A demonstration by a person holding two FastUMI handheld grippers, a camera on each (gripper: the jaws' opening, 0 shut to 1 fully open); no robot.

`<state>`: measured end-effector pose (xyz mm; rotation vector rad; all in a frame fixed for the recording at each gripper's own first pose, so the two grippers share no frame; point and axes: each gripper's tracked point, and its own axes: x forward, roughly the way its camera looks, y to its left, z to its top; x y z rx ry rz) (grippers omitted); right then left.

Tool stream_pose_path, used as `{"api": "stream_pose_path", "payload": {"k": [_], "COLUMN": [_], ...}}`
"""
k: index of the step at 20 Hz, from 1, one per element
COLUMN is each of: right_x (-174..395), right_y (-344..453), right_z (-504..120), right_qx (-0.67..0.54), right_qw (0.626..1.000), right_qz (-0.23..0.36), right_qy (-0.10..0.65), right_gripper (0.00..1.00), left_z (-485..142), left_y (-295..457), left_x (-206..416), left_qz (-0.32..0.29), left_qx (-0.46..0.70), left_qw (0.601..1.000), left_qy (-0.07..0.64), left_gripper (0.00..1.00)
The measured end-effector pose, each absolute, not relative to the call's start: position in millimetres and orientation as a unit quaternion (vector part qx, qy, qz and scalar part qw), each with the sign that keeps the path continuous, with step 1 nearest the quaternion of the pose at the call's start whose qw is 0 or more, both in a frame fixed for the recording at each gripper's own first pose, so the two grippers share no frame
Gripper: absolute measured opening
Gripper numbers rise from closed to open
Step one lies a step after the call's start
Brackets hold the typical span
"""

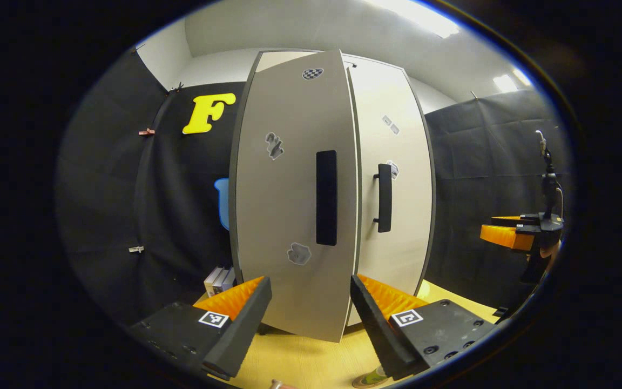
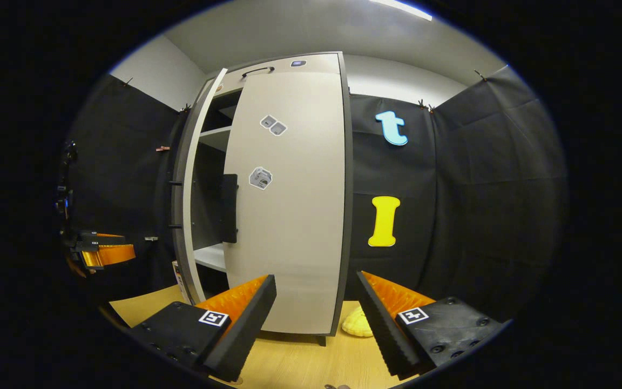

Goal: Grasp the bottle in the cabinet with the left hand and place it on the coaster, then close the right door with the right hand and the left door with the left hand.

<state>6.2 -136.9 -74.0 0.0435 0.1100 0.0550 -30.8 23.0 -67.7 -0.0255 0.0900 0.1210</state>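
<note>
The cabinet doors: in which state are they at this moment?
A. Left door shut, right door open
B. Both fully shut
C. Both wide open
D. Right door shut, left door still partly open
D: the right door lies flat against the cabinet, while the left door stands ajar, showing the shelves.

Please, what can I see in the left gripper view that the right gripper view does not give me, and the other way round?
Left gripper view: the left door's outer face with its black handle, and small boxes beside the cabinet.
Right gripper view: the inside shelves and a yellow object on the table.
Both: the right door, the wooden table, and an open gripper in front, the left gripper or the right gripper.
</note>
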Motion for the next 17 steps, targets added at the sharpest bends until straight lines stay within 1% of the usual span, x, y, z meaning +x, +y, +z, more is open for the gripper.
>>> {"api": "stream_pose_path", "payload": {"k": [5, 13, 17], "right_x": [3, 1, 0], "right_y": [-134, -141, -142], "right_z": [-73, -77, -82], "right_qx": [0.025, 0.024, 0.025], "right_qw": [0.997, 0.997, 0.997], "right_qz": [0.043, 0.036, 0.030], "right_qy": [0.054, 0.057, 0.064], "right_gripper": [0.98, 0.98, 0.98], "left_z": [-58, -54, -45], "left_y": [19, 21, 14], "left_x": [-39, -36, -36], "left_qz": [0.068, 0.066, 0.052], "left_qx": [-0.001, -0.003, -0.006], "left_qw": [0.997, 0.997, 0.998], "left_qy": [0.037, 0.031, 0.018], "left_gripper": [0.94, 0.94, 0.94]}}
